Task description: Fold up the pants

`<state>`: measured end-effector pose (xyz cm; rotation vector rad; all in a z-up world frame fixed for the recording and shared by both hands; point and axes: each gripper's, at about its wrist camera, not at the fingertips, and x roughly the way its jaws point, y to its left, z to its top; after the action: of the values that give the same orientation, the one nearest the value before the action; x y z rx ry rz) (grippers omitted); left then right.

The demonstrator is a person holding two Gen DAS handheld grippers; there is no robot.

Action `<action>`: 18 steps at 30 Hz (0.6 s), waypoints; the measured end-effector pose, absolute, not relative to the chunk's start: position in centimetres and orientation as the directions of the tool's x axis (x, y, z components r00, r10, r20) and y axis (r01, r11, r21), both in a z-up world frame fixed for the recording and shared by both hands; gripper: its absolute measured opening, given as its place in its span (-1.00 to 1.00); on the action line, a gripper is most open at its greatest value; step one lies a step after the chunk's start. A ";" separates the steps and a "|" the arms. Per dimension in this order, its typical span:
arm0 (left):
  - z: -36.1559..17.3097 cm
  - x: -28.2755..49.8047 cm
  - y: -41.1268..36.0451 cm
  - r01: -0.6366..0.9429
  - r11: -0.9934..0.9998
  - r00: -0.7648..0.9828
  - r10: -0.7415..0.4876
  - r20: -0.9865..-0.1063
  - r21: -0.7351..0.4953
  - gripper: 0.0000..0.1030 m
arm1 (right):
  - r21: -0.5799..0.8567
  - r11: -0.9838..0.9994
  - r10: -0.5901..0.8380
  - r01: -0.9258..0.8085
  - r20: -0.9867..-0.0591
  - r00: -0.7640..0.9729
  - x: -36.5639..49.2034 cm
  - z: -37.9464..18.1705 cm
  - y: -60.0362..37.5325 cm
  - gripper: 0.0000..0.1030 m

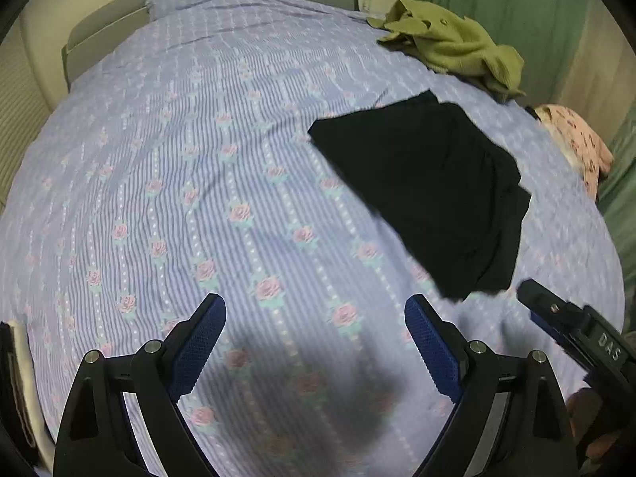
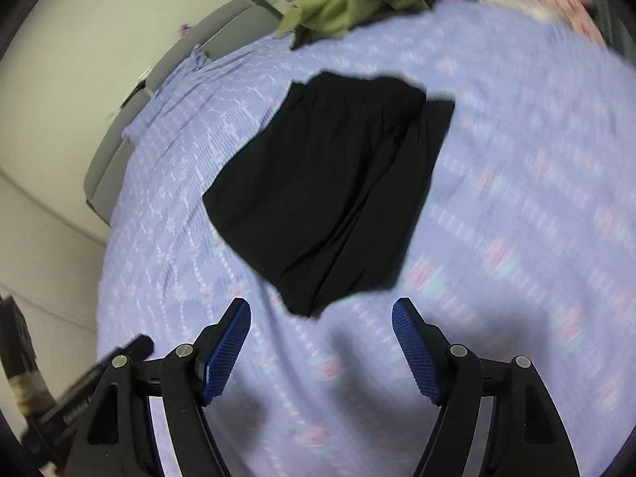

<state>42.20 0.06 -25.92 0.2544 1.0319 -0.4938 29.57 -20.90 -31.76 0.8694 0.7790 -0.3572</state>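
The black pants (image 1: 429,194) lie folded flat on the flowered bedspread (image 1: 190,183), toward its right side. Left claw (image 1: 314,342) hangs wide and empty over bare cover; right claw (image 2: 321,342) is spread wide too, gripping nothing, just short of the pants' near edge.

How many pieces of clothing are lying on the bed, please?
3: the black pants folded in the middle of the bed, a green garment bunched near the far edge, and a pink patterned garment at the edge to its right. Others may lie outside the view.
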 end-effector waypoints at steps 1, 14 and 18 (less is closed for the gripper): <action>-26.3 42.2 0.4 0.513 0.858 0.418 -0.271 -0.867 -0.020 0.79 | 0.567 0.590 0.026 0.575 -0.725 0.688 29.6 -32.4 -20.3 0.44; -30.0 45.6 1.1 0.527 0.849 0.424 -0.305 -0.853 -0.042 0.79 | 0.658 0.474 -0.006 0.585 -0.662 0.749 32.7 -38.2 -18.1 0.58; -30.5 47.5 0.2 0.542 0.837 0.423 -0.349 -0.836 -0.076 0.79 | 0.699 0.445 -0.008 0.559 -0.622 0.783 33.8 -38.8 -19.0 0.62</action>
<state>47.49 0.17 -30.51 0.2184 0.9877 -0.5634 33.80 -18.98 -38.75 1.0629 0.5953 -0.3780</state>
